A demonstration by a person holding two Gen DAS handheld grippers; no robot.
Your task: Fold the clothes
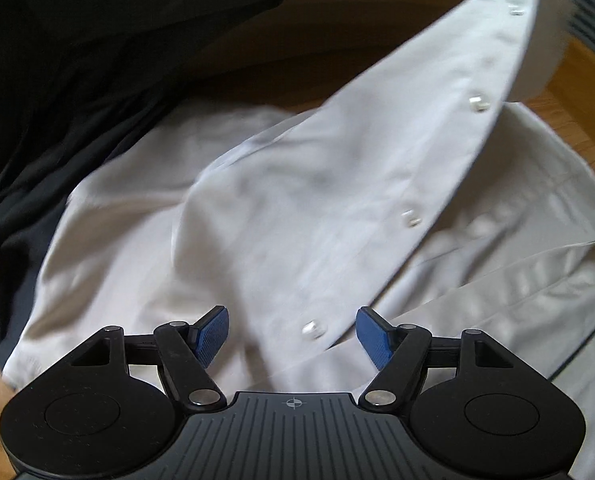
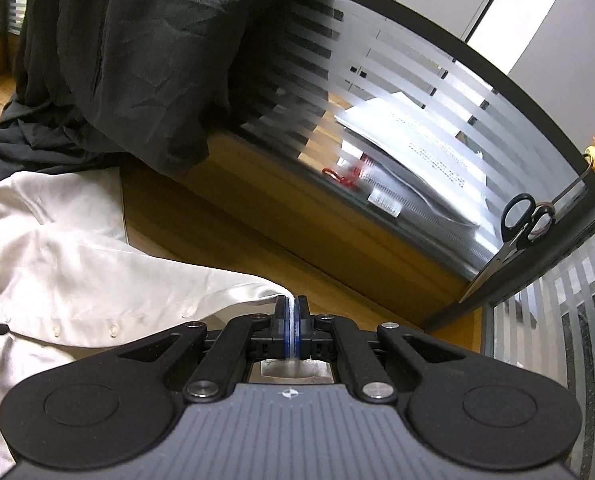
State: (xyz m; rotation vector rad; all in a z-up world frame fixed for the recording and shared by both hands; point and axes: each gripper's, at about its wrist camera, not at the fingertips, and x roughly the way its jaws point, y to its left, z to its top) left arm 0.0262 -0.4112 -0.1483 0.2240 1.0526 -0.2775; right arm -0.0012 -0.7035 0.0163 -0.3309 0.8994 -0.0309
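The right gripper (image 2: 291, 330) pinches the white button-up shirt's (image 1: 297, 200) smooth, slightly blurred placket taut above the wooden counter (image 2: 225, 220), while the left gripper's (image 1: 292, 336) jaws gape wide.

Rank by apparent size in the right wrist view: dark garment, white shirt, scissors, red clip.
1. dark garment
2. white shirt, nearer the camera, so unsure against the garment
3. scissors
4. red clip

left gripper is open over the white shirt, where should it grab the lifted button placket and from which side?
Probably the button placket at its low end, near the lowest button just ahead of the open left gripper. Come straight forward, one finger each side of the edge: the strip runs taut up to the shut right gripper, so its low end stands clear of the white shirt beneath.
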